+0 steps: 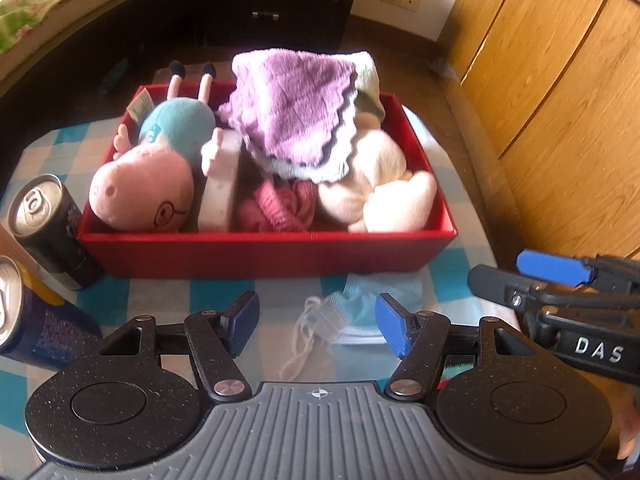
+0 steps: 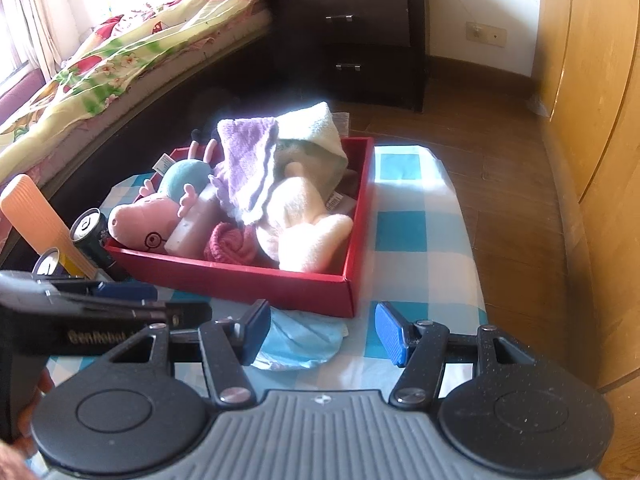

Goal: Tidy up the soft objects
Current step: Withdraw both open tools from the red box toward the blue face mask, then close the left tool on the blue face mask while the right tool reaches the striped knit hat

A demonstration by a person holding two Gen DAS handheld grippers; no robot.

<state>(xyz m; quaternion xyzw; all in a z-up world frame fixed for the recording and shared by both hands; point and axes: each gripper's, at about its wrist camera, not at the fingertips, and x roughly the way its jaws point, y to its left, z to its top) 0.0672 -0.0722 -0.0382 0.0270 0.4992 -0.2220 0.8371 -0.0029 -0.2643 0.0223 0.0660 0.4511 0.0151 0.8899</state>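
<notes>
A red box [image 1: 260,248] [image 2: 240,280] on the checked cloth holds a pink pig plush [image 1: 148,188] [image 2: 148,216], a purple knitted cloth [image 1: 292,112] [image 2: 248,152], a cream plush [image 1: 380,188] [image 2: 304,216], a pink knitted bundle [image 1: 276,204] [image 2: 230,246] and a white block [image 1: 222,184]. In front of the box lies a light blue face mask [image 1: 372,300] [image 2: 300,340] with white loops. My left gripper [image 1: 316,316] [image 2: 160,302] hovers open over the mask's left part. My right gripper [image 2: 322,328] [image 1: 520,276] is open above the mask's right edge. Neither presses on it.
Two drink cans [image 1: 48,228] [image 1: 16,308] stand left of the box, beside an orange ribbed object [image 2: 32,220]. The blue-and-white checked table [image 2: 416,232] ends just right of the box. A wooden wardrobe [image 1: 560,80], a dark nightstand [image 2: 352,40] and a bed [image 2: 120,60] surround it.
</notes>
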